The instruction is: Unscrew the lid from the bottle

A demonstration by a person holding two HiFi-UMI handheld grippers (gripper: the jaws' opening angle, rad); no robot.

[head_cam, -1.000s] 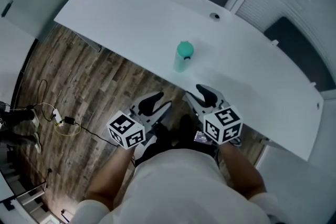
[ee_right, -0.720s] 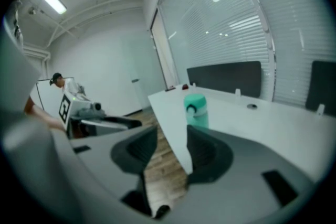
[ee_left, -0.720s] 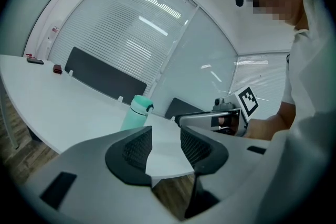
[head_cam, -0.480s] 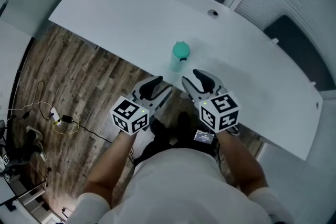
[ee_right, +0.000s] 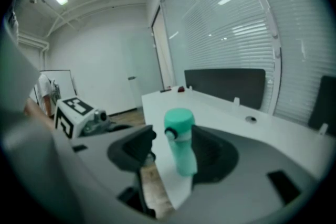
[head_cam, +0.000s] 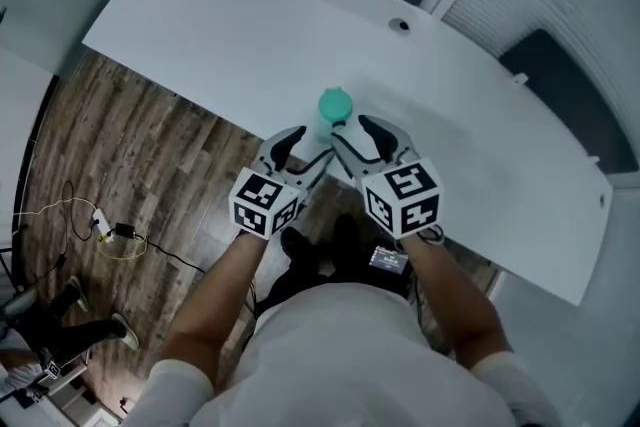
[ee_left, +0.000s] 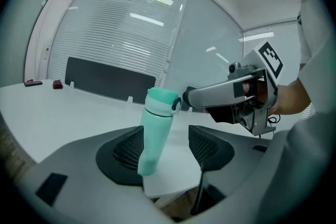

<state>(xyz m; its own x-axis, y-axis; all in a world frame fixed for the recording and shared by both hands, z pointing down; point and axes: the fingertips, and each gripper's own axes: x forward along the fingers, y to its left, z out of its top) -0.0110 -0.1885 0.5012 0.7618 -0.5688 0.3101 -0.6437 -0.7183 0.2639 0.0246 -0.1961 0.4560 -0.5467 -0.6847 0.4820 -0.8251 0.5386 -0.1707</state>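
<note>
The jaws of the left gripper stand well apart, having just been opening, and nothing is clamped. The mint-green bottle is framed between the two dark pads, nearer the left-hand one, but no pad is seen pressing on it. The jaws of the right gripper are likewise spread, having also just been opening, with the same bottle centred in the gap and untouched. The widening is judged to be preparation, so that each pair of jaws can pass round the rounded body without knocking it. In the left gripper view the bottle's lower body lies level with the pads, whereas in the right gripper view the lid sits near the pads' upper edge. From this it is inferred that the left gripper is meant to steady the body and the right one to turn the lid, which appears to be fully seated. A small dark loop is carried at the lid's side. The bottle is set upright on the white counter, close to its near edge and within reach of both hands. In the head view the two grippers are held side by side at that edge, their tips just short of the bottle. A wooden floor is seen below the counter's edge.
</note>
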